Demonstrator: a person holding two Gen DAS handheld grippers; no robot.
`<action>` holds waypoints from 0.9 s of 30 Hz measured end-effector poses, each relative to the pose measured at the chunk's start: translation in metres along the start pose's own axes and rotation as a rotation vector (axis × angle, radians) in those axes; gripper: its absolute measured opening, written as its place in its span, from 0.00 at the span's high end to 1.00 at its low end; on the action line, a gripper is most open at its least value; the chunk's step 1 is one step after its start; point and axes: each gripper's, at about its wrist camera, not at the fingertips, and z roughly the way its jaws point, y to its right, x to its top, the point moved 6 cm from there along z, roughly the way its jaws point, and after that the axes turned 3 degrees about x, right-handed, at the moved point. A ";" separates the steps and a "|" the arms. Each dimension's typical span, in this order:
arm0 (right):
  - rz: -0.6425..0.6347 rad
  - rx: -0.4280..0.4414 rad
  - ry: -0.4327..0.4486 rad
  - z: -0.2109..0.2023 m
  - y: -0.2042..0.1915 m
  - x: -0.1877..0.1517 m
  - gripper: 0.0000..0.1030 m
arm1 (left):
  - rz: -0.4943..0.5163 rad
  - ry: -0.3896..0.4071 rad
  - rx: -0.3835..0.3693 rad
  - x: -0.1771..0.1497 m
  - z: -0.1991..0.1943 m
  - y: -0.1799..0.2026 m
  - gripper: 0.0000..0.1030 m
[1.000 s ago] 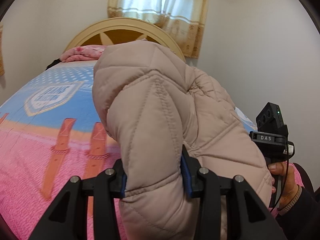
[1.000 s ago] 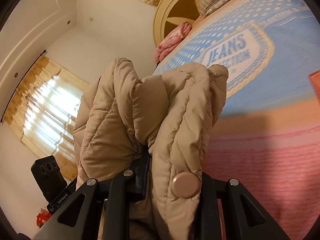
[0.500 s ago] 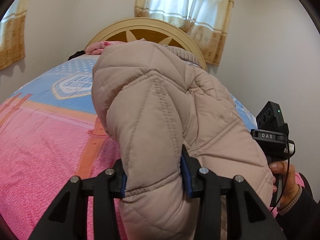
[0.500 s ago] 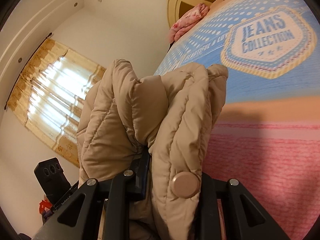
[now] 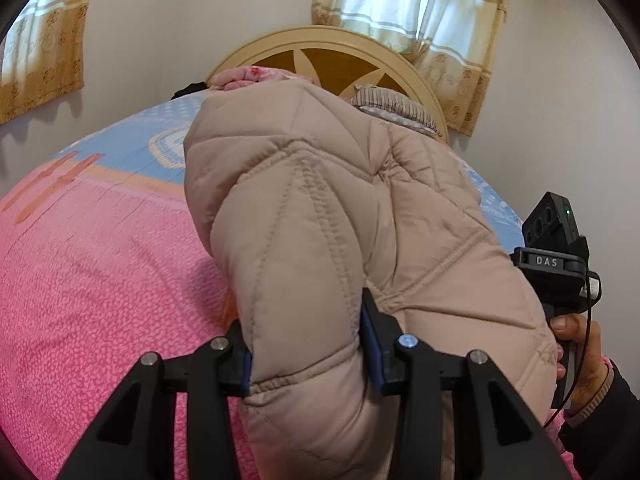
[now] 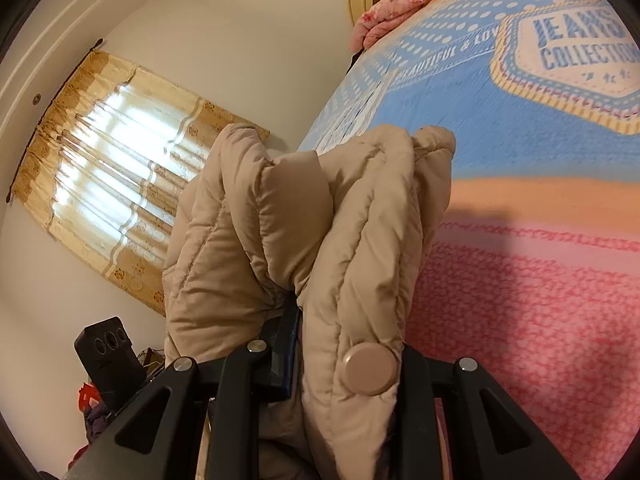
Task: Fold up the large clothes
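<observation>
Two claws grip one puffy, diamond-quilted beige coat (image 5: 320, 220) held up above the bed (image 5: 100, 280): the left claw (image 5: 306, 354) pinches a thick padded roll between blue-edged pads, and the right claw (image 6: 348, 356) clamps a stitched edge bearing a round, smooth snap button (image 6: 370, 368). Below lies a nubbly pink and blue bedspread (image 6: 540, 300), with a curved cream wooden headboard (image 5: 320, 46) beyond.

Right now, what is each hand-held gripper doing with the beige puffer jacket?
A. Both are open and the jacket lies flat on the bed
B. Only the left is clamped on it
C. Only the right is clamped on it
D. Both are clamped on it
D: the left hand-held gripper and the right hand-held gripper each pinch a bunched fold of the puffer jacket.
</observation>
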 end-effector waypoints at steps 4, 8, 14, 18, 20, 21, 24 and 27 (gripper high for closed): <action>0.002 -0.011 -0.016 0.013 0.003 0.000 0.77 | -0.007 -0.011 0.012 -0.003 0.005 -0.010 0.58; 0.012 -0.038 -0.024 0.022 0.013 0.001 0.77 | 0.007 -0.017 0.047 -0.010 0.011 -0.014 0.51; 0.026 -0.086 -0.030 0.031 0.031 0.000 0.77 | 0.005 -0.015 0.117 -0.019 0.023 -0.025 0.27; 0.023 -0.104 -0.034 0.035 0.035 -0.002 0.77 | -0.012 -0.015 0.124 -0.024 0.026 -0.032 0.19; 0.022 -0.113 -0.034 0.035 0.037 -0.002 0.77 | -0.014 -0.015 0.124 -0.026 0.028 -0.032 0.18; 0.020 -0.117 -0.033 0.036 0.037 -0.002 0.77 | -0.014 -0.014 0.128 -0.028 0.026 -0.033 0.17; -0.004 -0.148 -0.034 0.037 0.036 -0.002 0.76 | -0.005 -0.012 0.139 -0.027 0.025 -0.031 0.17; -0.029 -0.187 -0.035 0.036 0.032 -0.002 0.74 | 0.005 -0.010 0.160 -0.026 0.023 -0.032 0.15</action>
